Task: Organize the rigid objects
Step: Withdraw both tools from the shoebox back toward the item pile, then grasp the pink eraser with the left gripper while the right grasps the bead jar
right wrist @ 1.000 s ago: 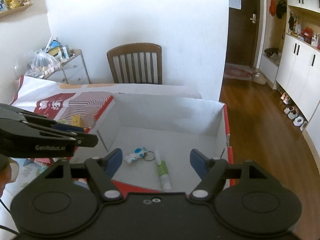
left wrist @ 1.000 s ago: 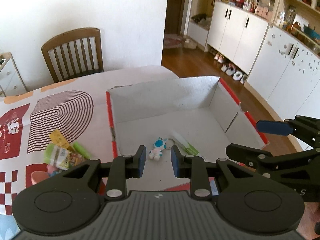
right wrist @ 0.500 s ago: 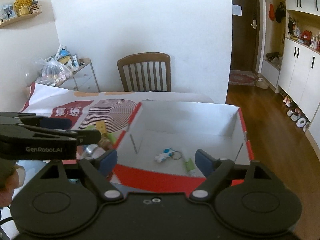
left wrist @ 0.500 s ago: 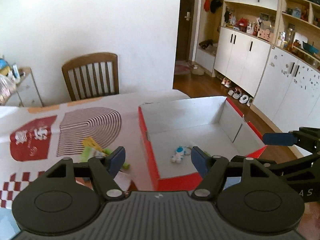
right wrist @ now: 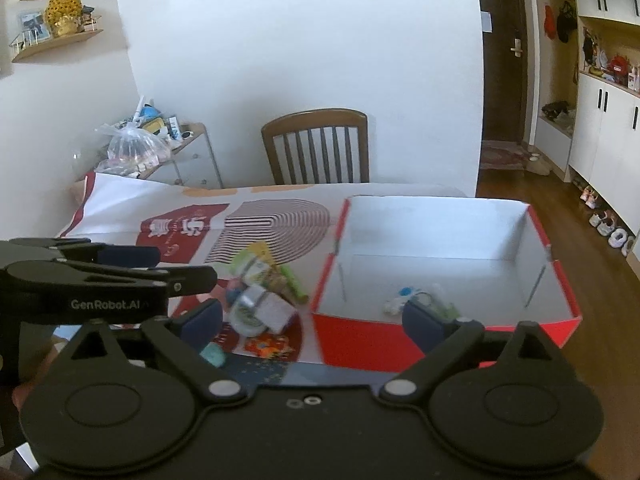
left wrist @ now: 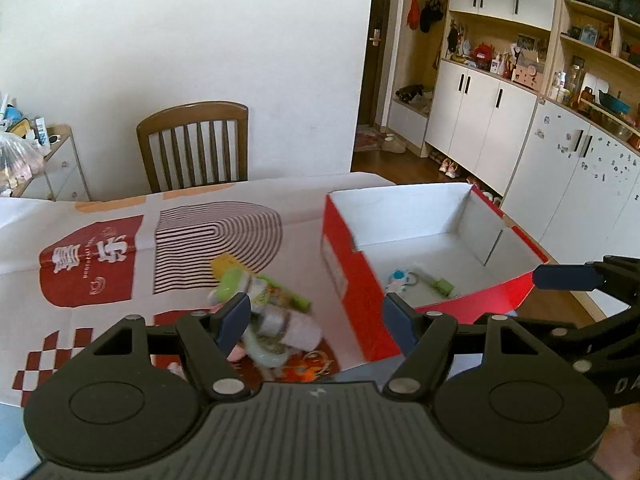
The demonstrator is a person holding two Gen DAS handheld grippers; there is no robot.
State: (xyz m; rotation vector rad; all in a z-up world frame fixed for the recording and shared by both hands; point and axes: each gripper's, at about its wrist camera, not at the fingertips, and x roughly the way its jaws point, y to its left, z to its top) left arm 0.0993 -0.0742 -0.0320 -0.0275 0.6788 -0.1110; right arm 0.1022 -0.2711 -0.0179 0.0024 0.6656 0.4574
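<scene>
Left gripper (left wrist: 316, 316) released, empty; right gripper (right wrist: 312, 320) jaws just widened, empty; red box (right wrist: 400, 340) at table's right edge.

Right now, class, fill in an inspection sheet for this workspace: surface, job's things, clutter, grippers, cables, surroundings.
Surface: table under a red-and-white printed cloth.
Job's things: red box, white inside, holding a small astronaut keychain and a green-capped tube.
Clutter: pile of small packets and toys on the cloth, left of the box; blurred.
Grippers: left gripper open, empty; right gripper open, empty, jaws just been opening.
Cables: nothing seen.
Surroundings: wooden chair, white cabinets, side shelf with bags.
</scene>
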